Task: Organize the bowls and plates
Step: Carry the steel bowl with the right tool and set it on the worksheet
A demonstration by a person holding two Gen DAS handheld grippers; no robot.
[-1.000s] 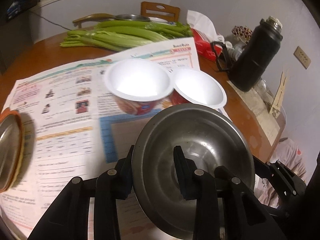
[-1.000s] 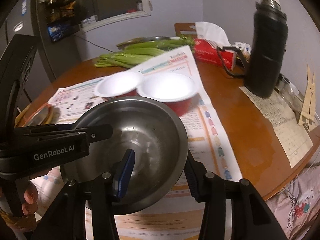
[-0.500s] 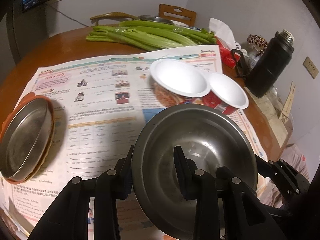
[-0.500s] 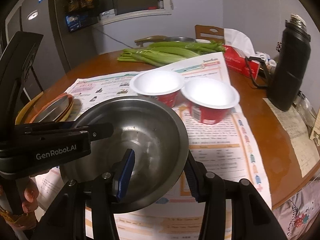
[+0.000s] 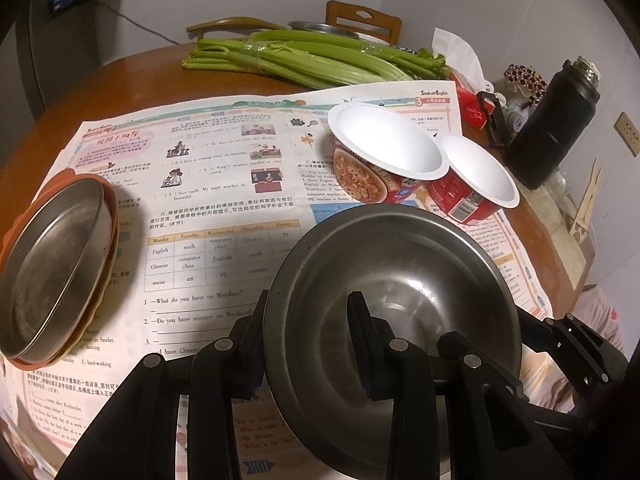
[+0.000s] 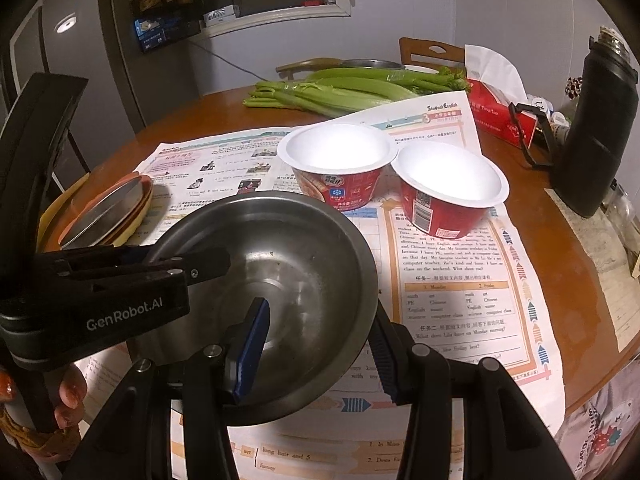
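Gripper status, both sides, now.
Left gripper: closed on the steel bowl, fingers across its rim.
Right gripper: closed on the same steel bowl's rim.

One steel bowl (image 5: 400,312), two paper bowls (image 5: 390,148) (image 5: 478,174), one metal plate (image 5: 48,264), one flask (image 5: 554,124), one celery bunch (image 5: 312,60).

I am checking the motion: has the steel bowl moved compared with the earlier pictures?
Yes. The steel bowl, held by both grippers, has moved left, away from the black flask and toward the stacked plates.
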